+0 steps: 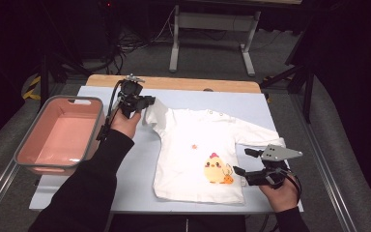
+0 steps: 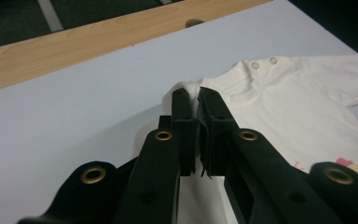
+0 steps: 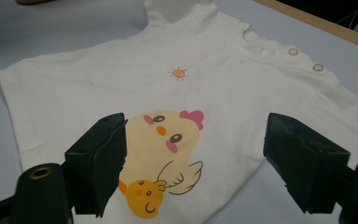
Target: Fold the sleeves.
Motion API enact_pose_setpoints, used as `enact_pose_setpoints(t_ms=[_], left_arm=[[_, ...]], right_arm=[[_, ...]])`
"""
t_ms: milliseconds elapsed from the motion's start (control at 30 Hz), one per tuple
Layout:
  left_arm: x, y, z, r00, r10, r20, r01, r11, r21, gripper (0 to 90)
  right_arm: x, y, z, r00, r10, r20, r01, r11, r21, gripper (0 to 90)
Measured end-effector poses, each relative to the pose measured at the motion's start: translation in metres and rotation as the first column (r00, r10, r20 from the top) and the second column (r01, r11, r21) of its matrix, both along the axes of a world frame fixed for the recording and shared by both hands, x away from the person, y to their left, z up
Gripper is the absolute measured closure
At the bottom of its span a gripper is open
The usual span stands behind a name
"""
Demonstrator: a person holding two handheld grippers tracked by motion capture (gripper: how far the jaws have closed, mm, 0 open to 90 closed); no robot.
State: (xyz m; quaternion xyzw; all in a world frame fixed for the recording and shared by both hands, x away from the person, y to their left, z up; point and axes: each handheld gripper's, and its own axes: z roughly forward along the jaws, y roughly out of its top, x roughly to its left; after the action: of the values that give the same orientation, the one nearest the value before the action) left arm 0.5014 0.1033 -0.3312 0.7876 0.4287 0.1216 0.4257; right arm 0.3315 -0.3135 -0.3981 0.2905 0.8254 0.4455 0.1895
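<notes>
A small white T-shirt (image 1: 198, 145) with a yellow chick print lies face up on the pale mat (image 1: 140, 169). My left gripper (image 1: 147, 102) is at the shirt's far left, shut on a pinch of its sleeve (image 1: 155, 108), which is raised off the mat. In the left gripper view the jaws (image 2: 193, 95) meet on white fabric (image 2: 191, 87), with the collar snaps beyond. My right gripper (image 1: 241, 162) stands open beside the shirt's right side near the hem. In the right gripper view (image 3: 196, 123) its jaws stand apart over the chick print (image 3: 168, 135), holding nothing.
A pink bin (image 1: 58, 140) with a grey rim sits at the mat's left edge, with nothing in it. The wooden table edge (image 1: 174, 83) runs behind the mat. Another table's metal legs (image 1: 174, 43) stand on the floor farther back.
</notes>
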Motion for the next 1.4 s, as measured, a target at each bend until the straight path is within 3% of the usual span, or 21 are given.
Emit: enact_pose_setpoints(t_ms=[500, 1067, 1267, 1400], left_arm=[[0.009, -0.054, -0.004, 0.9951, -0.099, -0.001, 0.099, 0.9951, 0.001, 85.4], [0.029, -0.097, -0.04, 0.9828, -0.17, -0.071, 0.173, 0.9846, 0.027, 84.9], [0.035, -0.103, -0.05, 0.9829, -0.166, -0.079, 0.17, 0.9844, 0.044, 84.6], [0.039, -0.108, -0.058, 0.978, -0.185, -0.097, 0.188, 0.9816, 0.031, 84.3]], right_arm=[[-0.004, -0.002, 0.0, 1.0, -0.004, 0.005, 0.004, 1.0, 0.004, 21.5], [-0.005, -0.005, -0.001, 1.0, -0.004, 0.004, 0.004, 1.0, 0.011, 21.5], [-0.005, -0.004, -0.002, 1.0, 0.0, 0.004, 0.0, 1.0, 0.01, 21.5], [-0.004, -0.004, -0.002, 1.0, -0.001, 0.003, 0.001, 1.0, 0.011, 21.5]])
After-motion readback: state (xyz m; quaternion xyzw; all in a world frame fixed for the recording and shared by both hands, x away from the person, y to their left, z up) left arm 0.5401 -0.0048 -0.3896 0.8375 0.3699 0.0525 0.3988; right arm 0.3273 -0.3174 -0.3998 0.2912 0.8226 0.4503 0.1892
